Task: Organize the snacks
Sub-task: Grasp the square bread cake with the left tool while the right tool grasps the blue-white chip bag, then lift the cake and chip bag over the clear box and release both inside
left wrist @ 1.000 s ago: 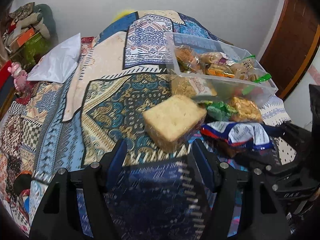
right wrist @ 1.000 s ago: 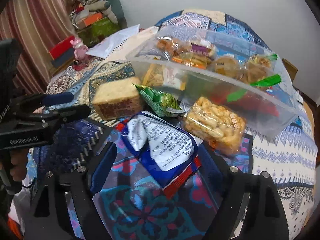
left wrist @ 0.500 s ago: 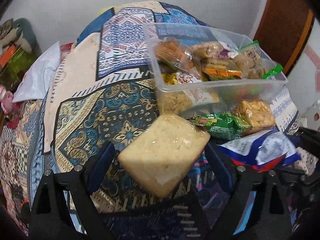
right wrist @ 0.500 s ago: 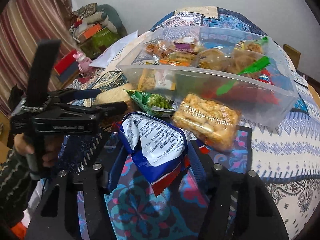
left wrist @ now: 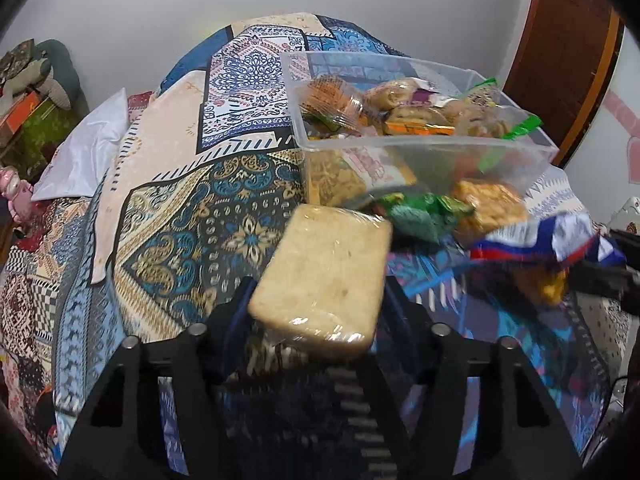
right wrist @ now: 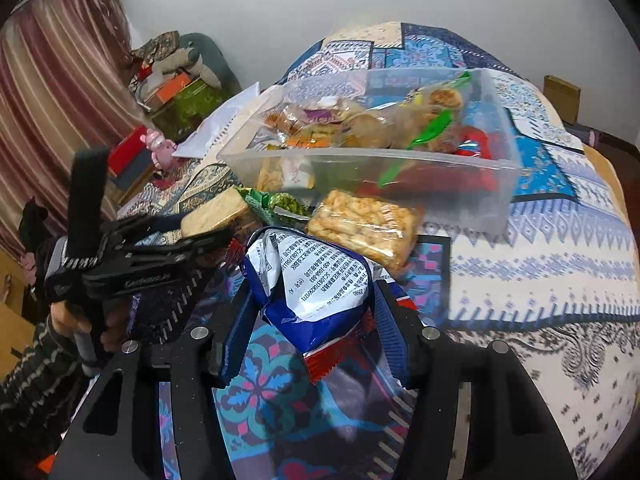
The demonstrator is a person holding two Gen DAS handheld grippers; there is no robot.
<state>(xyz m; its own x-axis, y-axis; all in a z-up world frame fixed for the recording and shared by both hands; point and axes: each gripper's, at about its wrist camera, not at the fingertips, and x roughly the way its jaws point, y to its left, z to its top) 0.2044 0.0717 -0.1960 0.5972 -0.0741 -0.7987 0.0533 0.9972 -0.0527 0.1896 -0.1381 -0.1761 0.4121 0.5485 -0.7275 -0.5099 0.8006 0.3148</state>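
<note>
While both snacks hang clear of the patterned bedspread (left wrist: 168, 208), the job sits at the carrying step. The left hand-held gripper (left wrist: 316, 304) has its jaws closing on a wrapped pale cake block (left wrist: 324, 272), which sits tilted between them, just short of the clear plastic bin (left wrist: 400, 148). The right hand-held gripper (right wrist: 312, 312) is likewise closing, its jaws already pinching a blue-and-white snack bag (right wrist: 316, 280) that bulges upward between them. That bin lies toward the far side of the bed and already holds many packets. Just in front of its near wall, a green packet (right wrist: 280, 204) and a bag of golden puffed snacks (right wrist: 364, 228) lie loose on the bedspread. Next, I judge, each held snack must be lifted over the near wall and let go above the pile inside. Both hands converge on one bin, so they likely need to go in turn; the cake block, gripped near one end, could swing or slip.
</note>
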